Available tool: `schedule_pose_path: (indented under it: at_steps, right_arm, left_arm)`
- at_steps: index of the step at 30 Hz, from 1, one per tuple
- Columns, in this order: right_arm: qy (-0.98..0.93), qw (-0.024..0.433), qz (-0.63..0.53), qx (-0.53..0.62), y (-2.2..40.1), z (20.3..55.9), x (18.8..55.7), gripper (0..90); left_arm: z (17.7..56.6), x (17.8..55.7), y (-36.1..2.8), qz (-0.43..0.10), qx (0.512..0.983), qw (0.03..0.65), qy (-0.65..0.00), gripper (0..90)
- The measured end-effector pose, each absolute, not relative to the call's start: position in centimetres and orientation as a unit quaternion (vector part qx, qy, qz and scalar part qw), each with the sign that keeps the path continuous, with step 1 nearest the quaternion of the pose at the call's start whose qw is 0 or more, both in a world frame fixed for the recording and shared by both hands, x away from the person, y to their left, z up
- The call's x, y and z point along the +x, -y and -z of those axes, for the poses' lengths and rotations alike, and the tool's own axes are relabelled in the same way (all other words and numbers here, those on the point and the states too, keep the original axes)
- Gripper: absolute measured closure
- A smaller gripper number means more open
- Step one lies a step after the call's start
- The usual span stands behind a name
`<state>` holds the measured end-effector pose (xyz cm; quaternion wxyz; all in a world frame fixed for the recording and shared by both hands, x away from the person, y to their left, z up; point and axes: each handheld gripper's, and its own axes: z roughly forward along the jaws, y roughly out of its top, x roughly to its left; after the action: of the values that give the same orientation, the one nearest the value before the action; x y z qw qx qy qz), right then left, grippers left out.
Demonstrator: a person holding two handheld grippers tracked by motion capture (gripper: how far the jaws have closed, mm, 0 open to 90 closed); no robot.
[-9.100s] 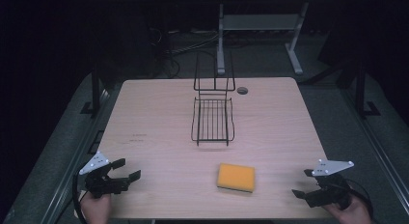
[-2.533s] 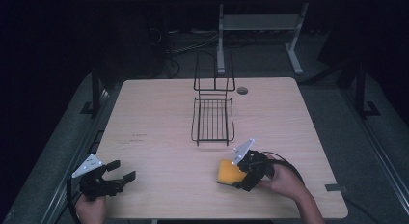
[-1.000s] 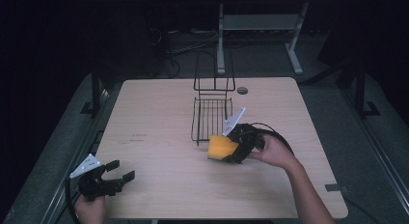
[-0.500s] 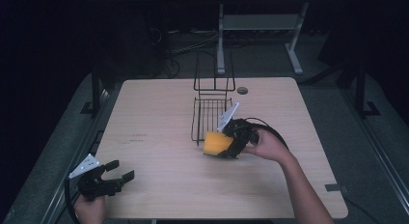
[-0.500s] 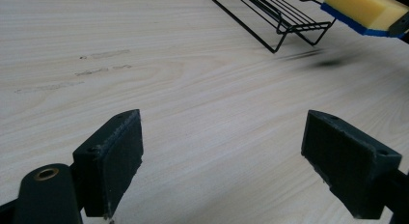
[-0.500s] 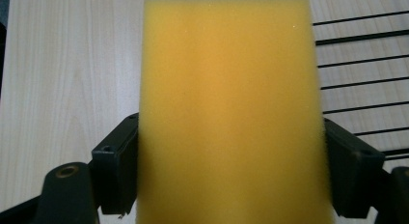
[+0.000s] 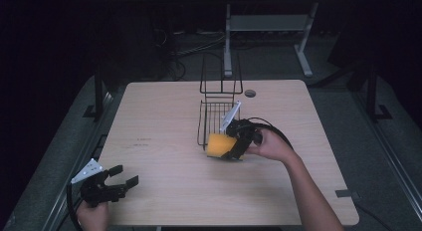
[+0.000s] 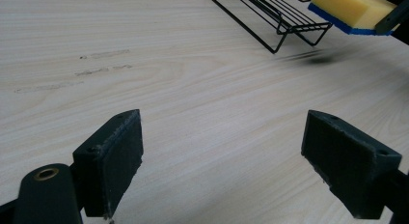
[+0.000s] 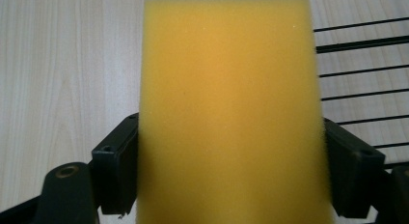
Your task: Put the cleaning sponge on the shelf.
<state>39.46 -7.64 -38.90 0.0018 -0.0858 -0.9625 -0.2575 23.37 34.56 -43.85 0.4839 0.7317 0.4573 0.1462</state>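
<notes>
A yellow sponge (image 7: 218,146) with a blue underside hangs above the table at the near end of the black wire rack (image 7: 215,111). My right gripper (image 7: 230,149) is shut on it from both sides. In the right gripper view the sponge (image 9: 231,108) sits between the two pads, with rack wires (image 9: 361,64) at the right. My left gripper (image 7: 124,183) rests open near the table's front left corner with nothing between its pads. The left gripper view has the sponge (image 8: 352,9) and rack (image 8: 270,16) far off at the top right.
The wooden table (image 7: 159,121) has a round cable hole (image 7: 250,93) behind the rack. The rack's tall back frame (image 7: 221,74) rises at its far end. Dark floor, cables and a metal stand (image 7: 263,27) lie beyond the table.
My right gripper came in, shut on the sponge, raised it off the table and carried it left and forward to the rack's near end. The left gripper has stayed put.
</notes>
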Motion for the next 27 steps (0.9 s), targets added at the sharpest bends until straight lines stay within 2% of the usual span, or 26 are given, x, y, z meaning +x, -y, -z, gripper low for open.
schedule_pose_path:
  at_steps: [27]
  right_arm:
    - [0.959, 0.022, 0.259, -0.108, 7.2, 39.3, 43.5, 21.0]
  left_arm:
    - [43.9, 23.5, -34.4, -0.144, 0.732, 0.485, -0.456, 14.0]
